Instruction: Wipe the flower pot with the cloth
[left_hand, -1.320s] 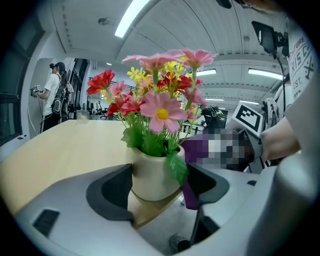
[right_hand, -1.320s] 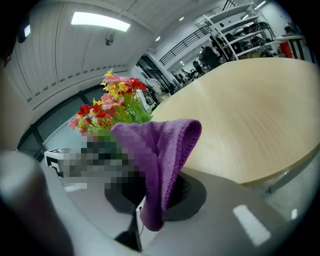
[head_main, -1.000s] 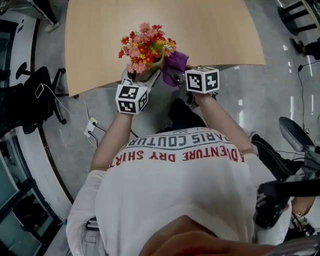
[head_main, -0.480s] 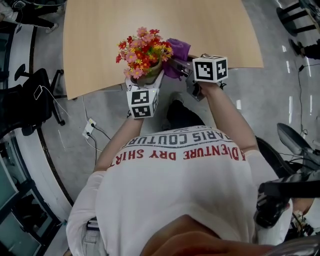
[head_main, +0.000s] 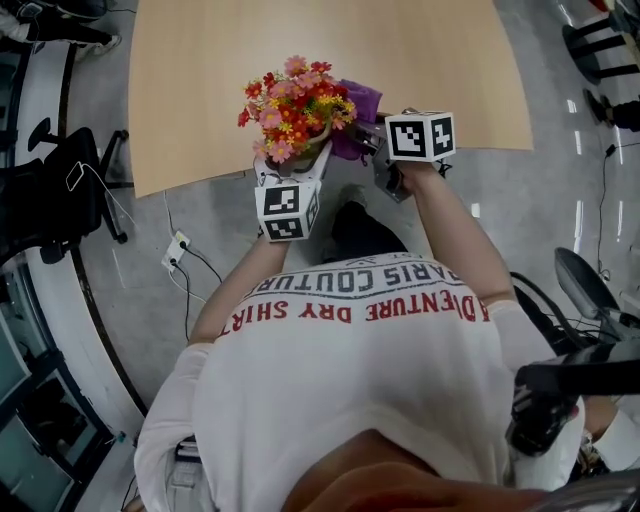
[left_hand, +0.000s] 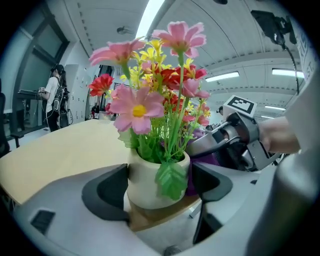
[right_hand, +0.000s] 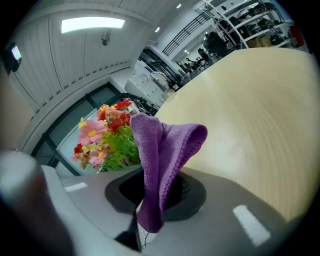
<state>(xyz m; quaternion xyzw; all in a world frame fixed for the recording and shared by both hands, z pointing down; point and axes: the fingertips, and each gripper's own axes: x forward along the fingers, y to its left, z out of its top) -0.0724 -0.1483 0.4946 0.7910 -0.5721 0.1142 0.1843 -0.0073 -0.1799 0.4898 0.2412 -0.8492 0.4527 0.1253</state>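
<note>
The jaws of the left gripper (head_main: 292, 165) have just been opened, so the small, smooth, rounded cream flower pot (left_hand: 142, 182) is left unclamped between them. It has been set slightly farther onto the pale wooden table (head_main: 400, 60), near its edge. A soft, ribbed purple cloth (right_hand: 165, 145) is pinched in the right gripper (right_hand: 157, 200) just beside the pot. Wiping is judged about to begin.

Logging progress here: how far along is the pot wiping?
Done: right gripper is shut on the purple cloth, held beside the flower pot. In hand: left gripper, its jaws just opened wider, flanks the pot at the table edge. Left: the wiping itself; no cloth-to-pot contact is visible.
</note>
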